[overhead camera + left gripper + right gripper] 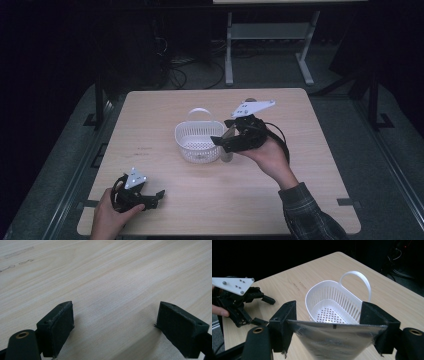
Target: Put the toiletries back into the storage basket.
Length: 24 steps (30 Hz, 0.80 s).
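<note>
Right gripper (329, 327) gripping a silver pouch (337, 340) just beside the white basket (332, 305), not yet inside. Left gripper (115, 325) resting released, well apart from the basket, holding nothing.

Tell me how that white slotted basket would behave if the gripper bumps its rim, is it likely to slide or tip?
The white basket looks like thin slotted plastic and is empty, so it is probably very light and would likely slide on the smooth wooden table at a light push. A knock high on its upright loop handle might tip it. Its thin ribs would probably flex rather than crack.
</note>
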### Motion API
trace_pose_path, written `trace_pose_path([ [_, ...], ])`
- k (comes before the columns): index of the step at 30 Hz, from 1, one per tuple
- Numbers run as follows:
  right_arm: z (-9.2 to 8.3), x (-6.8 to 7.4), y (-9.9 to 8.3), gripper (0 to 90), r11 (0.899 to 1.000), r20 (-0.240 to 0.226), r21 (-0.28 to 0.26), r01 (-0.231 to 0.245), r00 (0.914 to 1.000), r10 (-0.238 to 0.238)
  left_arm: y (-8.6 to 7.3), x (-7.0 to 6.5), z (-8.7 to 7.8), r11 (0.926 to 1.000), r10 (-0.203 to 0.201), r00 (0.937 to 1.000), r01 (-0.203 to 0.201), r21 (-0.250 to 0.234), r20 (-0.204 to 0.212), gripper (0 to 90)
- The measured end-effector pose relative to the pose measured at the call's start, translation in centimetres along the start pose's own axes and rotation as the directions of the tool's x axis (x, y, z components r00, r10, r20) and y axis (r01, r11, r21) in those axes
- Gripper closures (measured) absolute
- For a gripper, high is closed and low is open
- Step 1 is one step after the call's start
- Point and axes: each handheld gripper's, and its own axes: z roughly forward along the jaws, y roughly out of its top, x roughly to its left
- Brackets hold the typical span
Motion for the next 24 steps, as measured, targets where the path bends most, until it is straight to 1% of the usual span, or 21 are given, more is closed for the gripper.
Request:
trace_pose_path([
  [4, 0.0, -0.1, 0.4, 29.8, 1.000, 0.001, -0.003, 0.009, 1.0000, -0.009, 0.0, 0.0, 0.0, 1.0000, 0.001, 1.0000, -0.001, 0.001, 0.000, 13.1],
  [7, 0.0, -0.1, 0.7, 29.8, 1.000, 0.001, -0.009, 0.004, 1.0000, -0.004, 0.0, 0.0, 0.0, 1.0000, 0.000, 1.0000, 0.000, 0.000, 0.000, 13.1],
  [13, 0.0, -0.2, 1.2, 29.8, 1.000, 0.005, -0.016, 0.014, 0.9999, -0.014, 0.0, 0.0, 0.0, 1.0000, 0.000, 1.0000, 0.000, 0.003, 0.001, 13.1],
  [15, 0.0, -0.3, 1.4, 29.8, 1.000, 0.005, -0.017, 0.008, 1.0000, -0.008, 0.0, 0.0, 0.0, 1.0000, 0.001, 1.0000, -0.001, 0.005, 0.003, 13.1],
  [24, 0.2, -0.5, 2.4, 29.8, 1.000, 0.007, -0.024, 0.011, 0.9999, -0.011, 0.0, 0.0, 0.0, 1.0000, 0.000, 1.0000, 0.000, 0.002, 0.002, 13.1],
])
